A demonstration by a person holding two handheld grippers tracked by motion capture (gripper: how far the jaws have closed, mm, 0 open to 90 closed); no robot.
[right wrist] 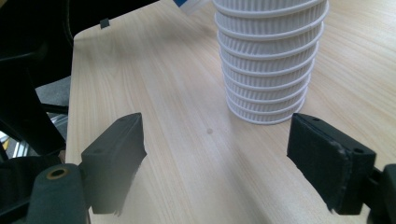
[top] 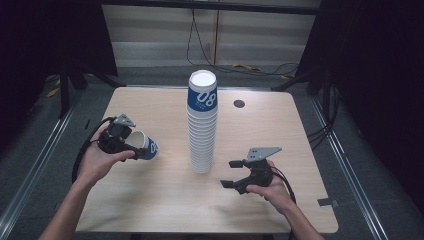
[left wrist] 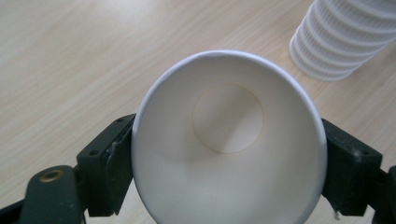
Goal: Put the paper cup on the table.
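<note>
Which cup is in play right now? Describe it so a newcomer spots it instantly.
Start at the tall cup stack in the middle of the wooden table. Look left to the left gripper: it holds a single paper cup. Unlike the stacked ones, it is alone, tipped on its side, off the table.

From my station, the held paper cup (left wrist: 224, 140) ran off the left gripper view's bottom edge. The cup stack (right wrist: 271, 60) lost its top in the right gripper view, and the print on its topmost cup (top: 202, 95) was too small to read.
</note>
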